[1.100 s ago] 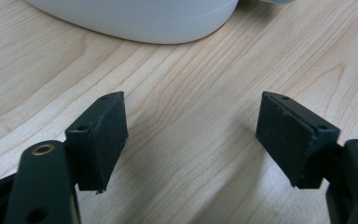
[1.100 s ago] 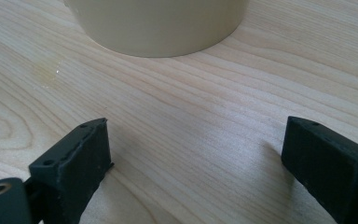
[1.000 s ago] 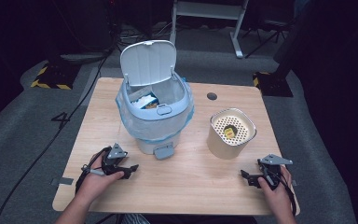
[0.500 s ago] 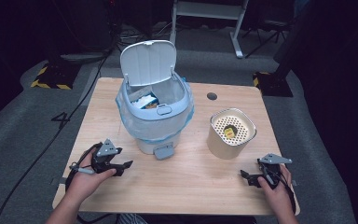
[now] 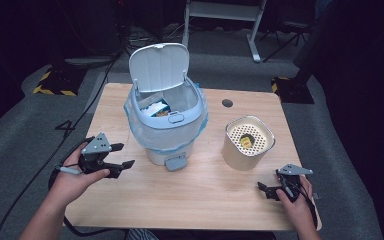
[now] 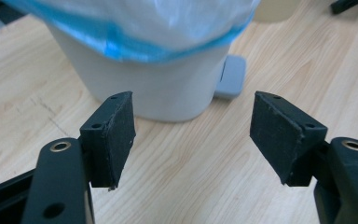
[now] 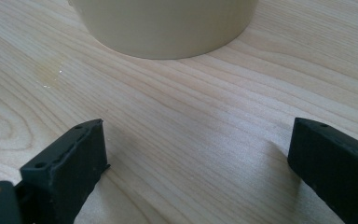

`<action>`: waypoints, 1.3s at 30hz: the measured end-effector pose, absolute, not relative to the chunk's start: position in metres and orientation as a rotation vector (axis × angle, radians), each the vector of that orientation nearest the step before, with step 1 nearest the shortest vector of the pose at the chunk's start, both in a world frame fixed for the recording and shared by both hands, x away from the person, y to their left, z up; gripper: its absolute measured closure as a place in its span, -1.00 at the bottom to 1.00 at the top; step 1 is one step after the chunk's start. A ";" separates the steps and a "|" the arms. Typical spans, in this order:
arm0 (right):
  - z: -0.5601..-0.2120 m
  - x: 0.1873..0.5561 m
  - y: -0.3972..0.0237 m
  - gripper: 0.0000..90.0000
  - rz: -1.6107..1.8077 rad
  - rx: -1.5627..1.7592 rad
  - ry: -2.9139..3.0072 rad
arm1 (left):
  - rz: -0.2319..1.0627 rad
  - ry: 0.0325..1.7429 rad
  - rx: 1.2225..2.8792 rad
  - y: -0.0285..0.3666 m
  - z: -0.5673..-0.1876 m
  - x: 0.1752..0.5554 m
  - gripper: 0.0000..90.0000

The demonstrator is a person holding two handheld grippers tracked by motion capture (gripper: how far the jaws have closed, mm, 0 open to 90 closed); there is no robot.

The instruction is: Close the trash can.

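A white pedal bin [image 5: 167, 130] with a blue liner stands at the table's middle, its lid [image 5: 160, 67] up and small boxes inside. In the left gripper view the bin [image 6: 158, 88] and its grey pedal [image 6: 230, 81] are right ahead. My left gripper [image 5: 124, 156] hovers left of the bin, and its jaws [image 6: 193, 135] are open with nothing between them. A cream canister [image 5: 247, 150] with a perforated top and a yellow item [image 5: 246, 142] inside stands at the right. My right gripper [image 5: 269, 180] rests low in front of the canister [image 7: 168, 23]. Its jaws [image 7: 198, 154] are open, empty, and have just been opening.
The wooden table [image 5: 205, 200] has a dark round hole [image 5: 227, 103] near its far right. A black cable [image 5: 45, 170] trails off the left edge to the floor. A metal stand [image 5: 220, 10] rises behind the table.
My left hand has lifted its gripper off the table and drawn it slightly left. The right hand has stayed in place.
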State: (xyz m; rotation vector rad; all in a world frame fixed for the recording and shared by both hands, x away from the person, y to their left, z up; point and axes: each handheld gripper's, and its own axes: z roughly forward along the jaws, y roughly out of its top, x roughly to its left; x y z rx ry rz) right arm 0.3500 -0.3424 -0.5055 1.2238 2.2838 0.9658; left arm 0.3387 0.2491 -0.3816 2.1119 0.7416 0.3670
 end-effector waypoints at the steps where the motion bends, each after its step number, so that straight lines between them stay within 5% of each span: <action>1: -0.506 0.350 -0.342 -0.90 0.966 1.223 2.284 | 0.358 0.736 2.109 0.249 -0.377 0.339 -0.30; 9: -0.505 0.351 -0.343 -0.90 0.971 1.210 2.294 | 0.291 0.757 2.026 0.251 -0.354 0.344 -0.23; 39: -0.505 0.351 -0.343 -0.90 0.969 1.209 2.295 | 0.448 0.768 1.698 0.258 -0.252 0.393 -0.18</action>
